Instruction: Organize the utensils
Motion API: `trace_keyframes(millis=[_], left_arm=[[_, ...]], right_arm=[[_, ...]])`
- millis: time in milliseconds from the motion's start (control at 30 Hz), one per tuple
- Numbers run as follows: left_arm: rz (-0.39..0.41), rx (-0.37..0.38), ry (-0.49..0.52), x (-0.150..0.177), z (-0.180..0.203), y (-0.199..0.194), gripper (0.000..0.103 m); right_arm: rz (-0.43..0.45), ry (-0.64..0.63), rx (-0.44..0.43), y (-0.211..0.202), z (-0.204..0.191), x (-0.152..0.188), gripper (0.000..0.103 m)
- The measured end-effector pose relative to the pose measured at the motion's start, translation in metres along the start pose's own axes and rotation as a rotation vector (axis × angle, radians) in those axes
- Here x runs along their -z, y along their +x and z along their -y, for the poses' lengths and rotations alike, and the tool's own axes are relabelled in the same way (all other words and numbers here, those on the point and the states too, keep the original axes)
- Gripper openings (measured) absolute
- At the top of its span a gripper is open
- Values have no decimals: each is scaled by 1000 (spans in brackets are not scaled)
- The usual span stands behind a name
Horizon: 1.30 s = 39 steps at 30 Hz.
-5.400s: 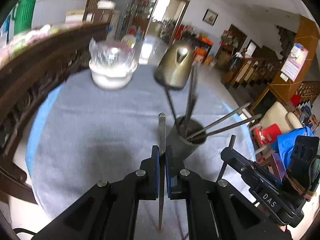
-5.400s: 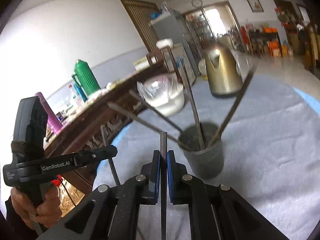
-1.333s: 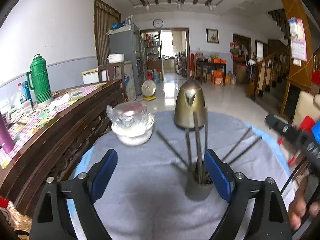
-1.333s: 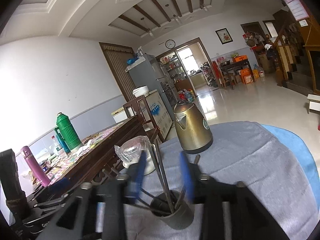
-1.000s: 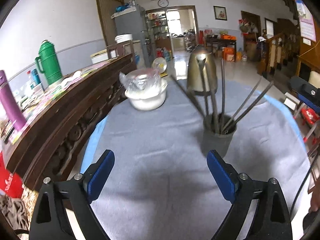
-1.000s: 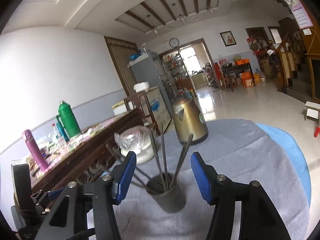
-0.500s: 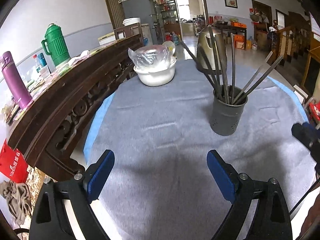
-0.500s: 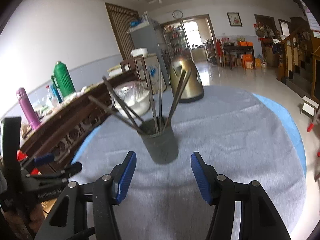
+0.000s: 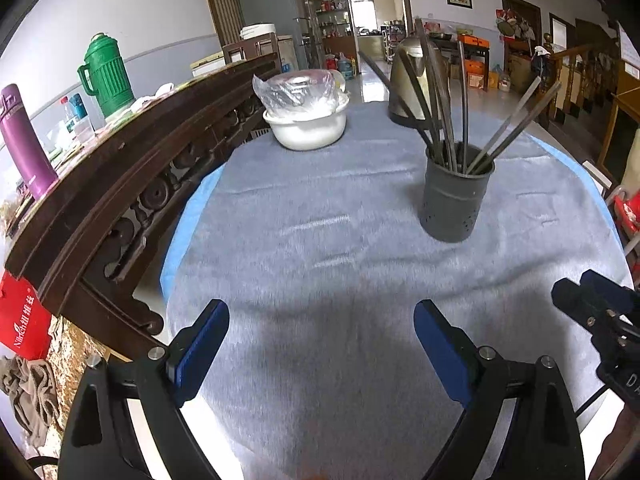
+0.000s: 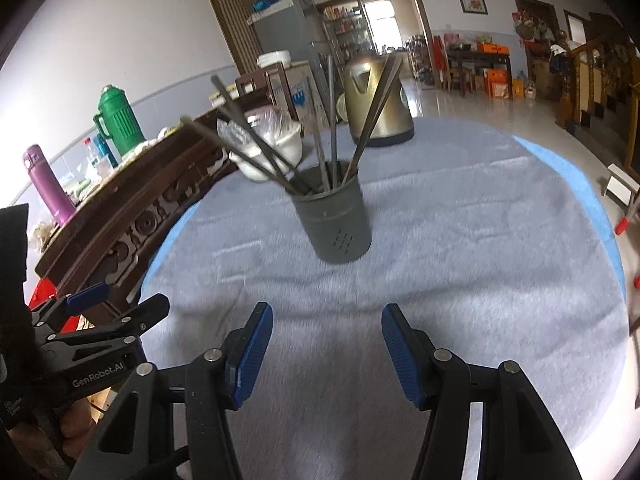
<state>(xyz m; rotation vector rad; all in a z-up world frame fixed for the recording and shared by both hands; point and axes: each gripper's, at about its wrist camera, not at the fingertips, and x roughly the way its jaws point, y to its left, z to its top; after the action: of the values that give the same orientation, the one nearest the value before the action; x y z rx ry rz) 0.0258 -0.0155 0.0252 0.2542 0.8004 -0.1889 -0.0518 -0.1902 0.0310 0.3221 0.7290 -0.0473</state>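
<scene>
A dark grey perforated utensil holder (image 9: 456, 196) stands upright on the grey table cloth (image 9: 320, 264); it also shows in the right wrist view (image 10: 334, 224). Several long dark metal chopsticks (image 9: 444, 112) stand in it, fanned out, also seen in the right wrist view (image 10: 332, 128). My left gripper (image 9: 320, 344) is wide open and empty, low over the near part of the table. My right gripper (image 10: 326, 348) is wide open and empty, in front of the holder and well short of it.
A white bowl covered with plastic wrap (image 9: 306, 120) and a gold kettle (image 9: 416, 80) stand at the far side of the round table. A carved dark wooden sideboard (image 9: 120, 168) runs along the left, with a green thermos (image 9: 106, 76) and a purple bottle (image 9: 24, 140).
Both grippers, each earlier shut on a chopstick by the holder, have opened with the chopsticks left in the holder. Both have pulled back toward the near edge of the table.
</scene>
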Motion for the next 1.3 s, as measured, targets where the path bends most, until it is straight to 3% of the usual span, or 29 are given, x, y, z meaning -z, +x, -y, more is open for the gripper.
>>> trace_keyframes(millis=[500,1300], left_arm=[[-84,21,-9,32,-5,13,94],[-97,17,-33,36,-12,17,94]], right_arm=[[-70,-15,-4,7,-16,20,62],[-62,-6,4,7,-16,21,62]])
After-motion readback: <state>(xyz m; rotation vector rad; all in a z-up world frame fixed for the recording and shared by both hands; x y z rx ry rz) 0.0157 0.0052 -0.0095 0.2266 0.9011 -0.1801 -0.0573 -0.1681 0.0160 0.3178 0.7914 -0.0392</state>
